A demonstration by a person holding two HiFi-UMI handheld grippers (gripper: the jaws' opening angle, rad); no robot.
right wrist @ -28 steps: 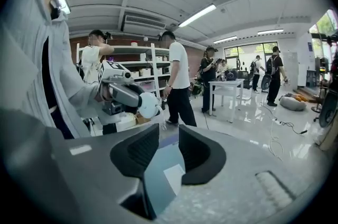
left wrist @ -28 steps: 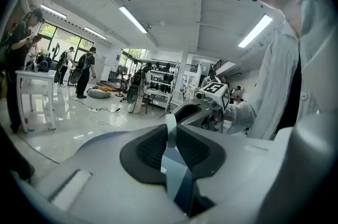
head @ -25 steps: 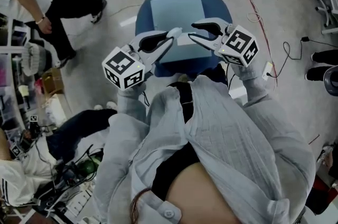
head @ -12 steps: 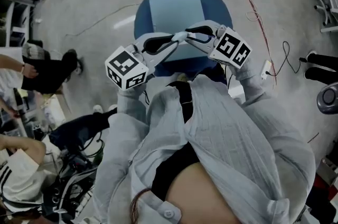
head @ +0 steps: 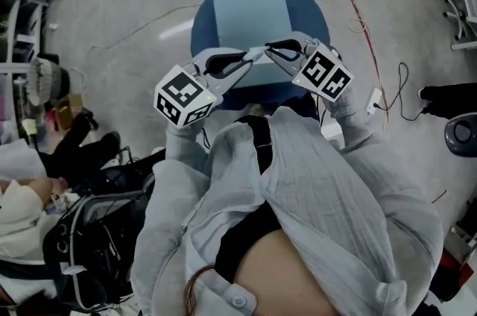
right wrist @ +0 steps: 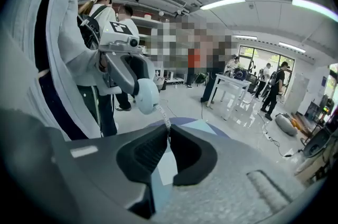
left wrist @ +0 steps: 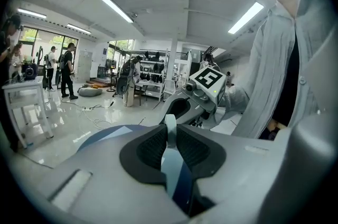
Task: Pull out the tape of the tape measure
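— Over the blue round top (head: 200, 27), well clear of it, the person has the two grippers nose to nose. Why up in the air and not resting on something?

— Looks like a two-handed job tbh. The left gripper (head: 252, 55) is the anchor. Its pads are clamped on the pale round case of the tape measure (right wrist: 146, 95), which shows edge-on between the jaws in the left gripper view. With the case pinned, it can't spin or follow along when the tape gets tugged.

— And the right gripper (head: 272, 51)?

— Its jaws have just been closing and sit pinched on the free end of the tape (right wrist: 164, 120). In the right gripper view a short bit of tape runs from the case down into those pads. It's a thin strip, so the jaws come nearly together, which fits.

— So nothing's pulled out yet?

— Barely, I'd say. Only that little stub shows between case and pads, and the two sets of tips sit just beside each other. My guess is the next bit is drawing the hands apart, in line with the case's slot so the tape doesn't kink. The thing to watch is that the strip is narrow and probably slick. It could slip out of the right pads, and if it's sprung like most tapes it'd snap straight back into the case.
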